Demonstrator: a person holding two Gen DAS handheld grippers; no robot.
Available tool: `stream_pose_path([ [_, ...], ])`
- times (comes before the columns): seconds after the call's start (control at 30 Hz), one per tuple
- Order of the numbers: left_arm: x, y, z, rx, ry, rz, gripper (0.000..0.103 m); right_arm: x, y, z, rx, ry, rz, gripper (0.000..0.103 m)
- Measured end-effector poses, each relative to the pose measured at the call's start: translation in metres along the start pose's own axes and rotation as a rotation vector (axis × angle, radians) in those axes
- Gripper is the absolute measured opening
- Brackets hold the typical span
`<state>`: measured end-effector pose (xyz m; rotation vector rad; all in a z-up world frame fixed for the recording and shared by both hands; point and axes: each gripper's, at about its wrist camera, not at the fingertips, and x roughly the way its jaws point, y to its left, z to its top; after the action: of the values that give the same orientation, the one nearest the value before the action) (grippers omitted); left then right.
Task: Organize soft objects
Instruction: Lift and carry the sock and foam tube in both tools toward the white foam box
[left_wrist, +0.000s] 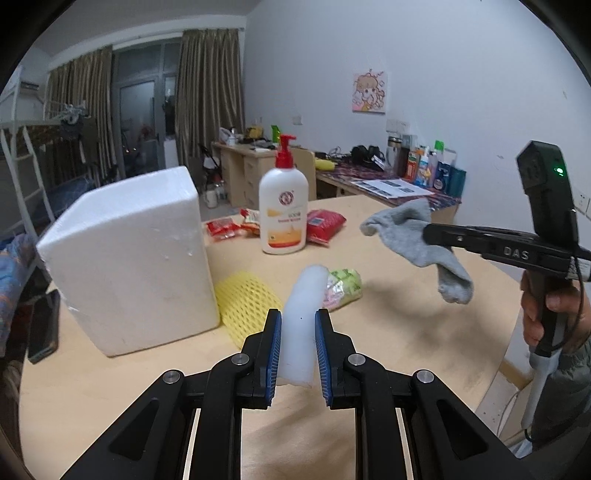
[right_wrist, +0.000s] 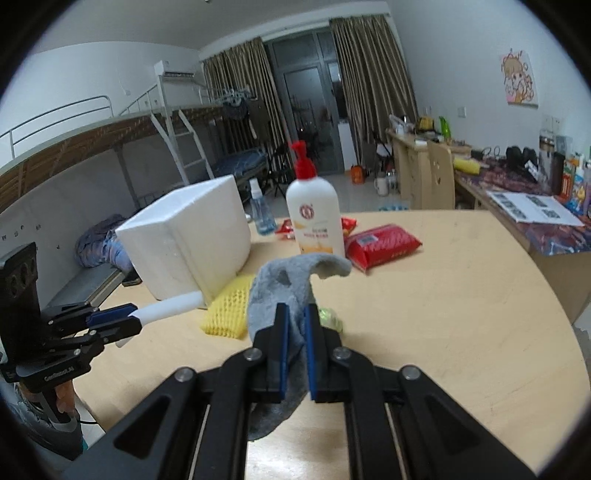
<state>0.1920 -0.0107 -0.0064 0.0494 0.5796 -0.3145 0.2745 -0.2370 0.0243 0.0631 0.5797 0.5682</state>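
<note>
My left gripper (left_wrist: 298, 317) is shut on a white foam strip (left_wrist: 303, 325), held above the table (left_wrist: 406, 332); the same left gripper (right_wrist: 131, 317) and the white foam strip (right_wrist: 170, 307) show at the left of the right wrist view. My right gripper (right_wrist: 296, 314) is shut on a grey sock (right_wrist: 284, 288), lifted off the table. From the left wrist view the right gripper (left_wrist: 428, 232) holds the grey sock (left_wrist: 413, 236) dangling in the air at right. A yellow foam net (left_wrist: 247, 299) and a green soft packet (left_wrist: 343, 288) lie on the table beneath.
A big white foam box (left_wrist: 129, 258) stands on the table's left. Behind the middle stands a white pump bottle (left_wrist: 283, 210) with red snack packets (left_wrist: 327, 225) around it. A phone (left_wrist: 44, 326) lies beside the box. A clear spray bottle (right_wrist: 262, 214) stands behind the box.
</note>
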Motion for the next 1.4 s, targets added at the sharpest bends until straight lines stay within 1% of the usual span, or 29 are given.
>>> stream_pose_path([
  [0.1, -0.007, -0.001, 0.004, -0.006, -0.018, 0.021, 0.02, -0.01, 0.004, 0.003, -0.01, -0.038, -0.006, 0.011],
  [0.3, -0.036, -0.002, 0.014, -0.001, -0.107, 0.068, 0.02, -0.035, 0.009, 0.008, -0.023, -0.122, -0.015, 0.011],
  [0.47, -0.059, -0.006, 0.018, 0.001, -0.161, 0.091, 0.02, -0.05, 0.012, 0.01, -0.023, -0.179, -0.014, 0.011],
  [0.6, -0.069, -0.009, 0.02, 0.015, -0.179, 0.105, 0.02, -0.052, 0.013, 0.01, -0.034, -0.187, -0.003, 0.011],
  [0.77, -0.079, -0.011, 0.02, 0.006, -0.193, 0.128, 0.02, -0.051, 0.018, 0.011, -0.051, -0.192, 0.011, 0.011],
  [0.97, -0.093, -0.006, 0.019, -0.015, -0.217, 0.199, 0.02, -0.047, 0.029, 0.013, -0.074, -0.189, 0.044, 0.011],
  [1.4, -0.125, 0.018, 0.007, -0.079, -0.234, 0.334, 0.02, -0.018, 0.07, 0.02, -0.159, -0.165, 0.19, 0.011],
])
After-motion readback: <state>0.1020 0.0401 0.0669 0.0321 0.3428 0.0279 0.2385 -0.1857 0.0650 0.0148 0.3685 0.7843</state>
